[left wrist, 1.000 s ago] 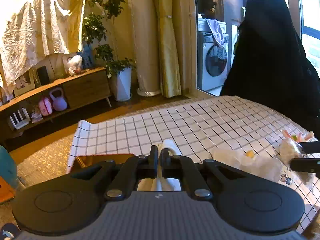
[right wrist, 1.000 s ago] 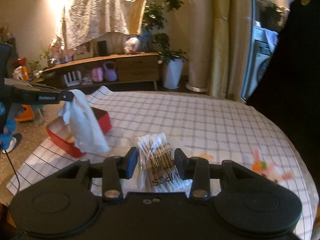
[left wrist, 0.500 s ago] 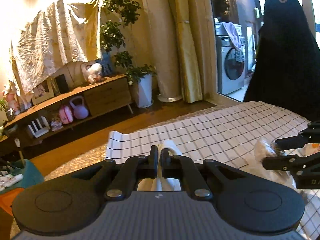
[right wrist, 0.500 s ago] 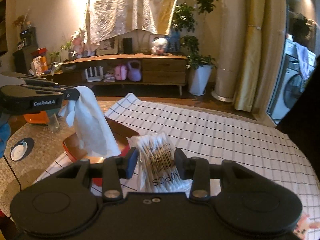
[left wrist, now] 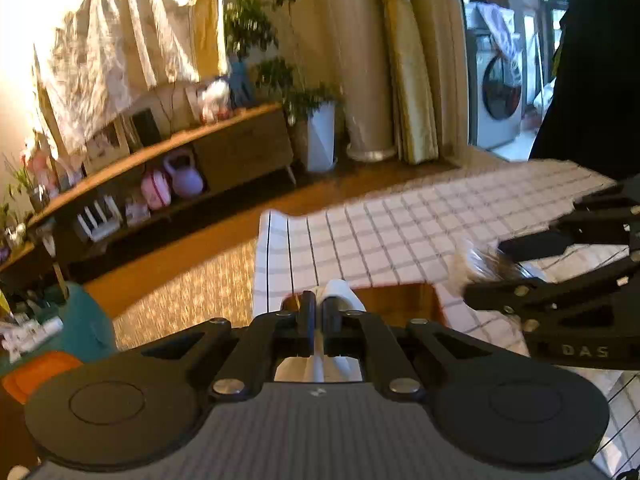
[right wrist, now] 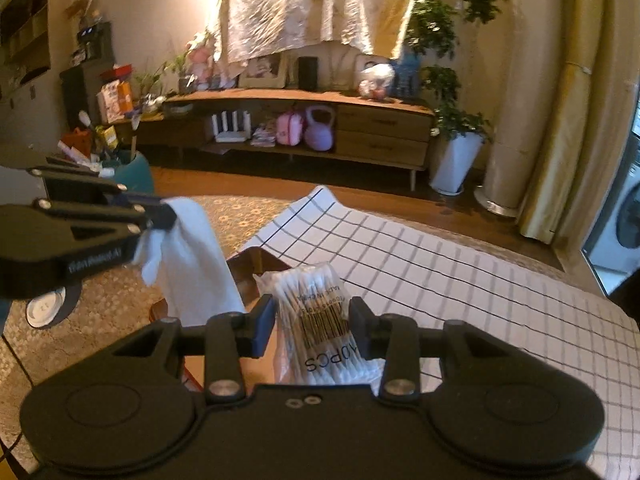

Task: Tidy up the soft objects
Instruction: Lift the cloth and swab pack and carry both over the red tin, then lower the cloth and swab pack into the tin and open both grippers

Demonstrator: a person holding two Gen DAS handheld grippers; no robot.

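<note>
We see the left gripper [left wrist: 319, 312] with its fingers pressed nearly together, level and pointing forward. The right gripper [right wrist: 312, 322] has its jaws parted, fingers [right wrist: 262, 326] level too. The right one reaches in from the left gripper's right side, seemingly slightly ahead, though blur leaves that unsure.

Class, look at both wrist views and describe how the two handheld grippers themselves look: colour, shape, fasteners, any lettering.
Both the left gripper and the right gripper are matt black. Each has a wide body with two round discs, angled link arms joined by silver screws, and two flat fingers. Seen from the side, the right one carries pale "DAS" lettering; the left one's side lettering is too blurred to read. No sleeves show.
</note>
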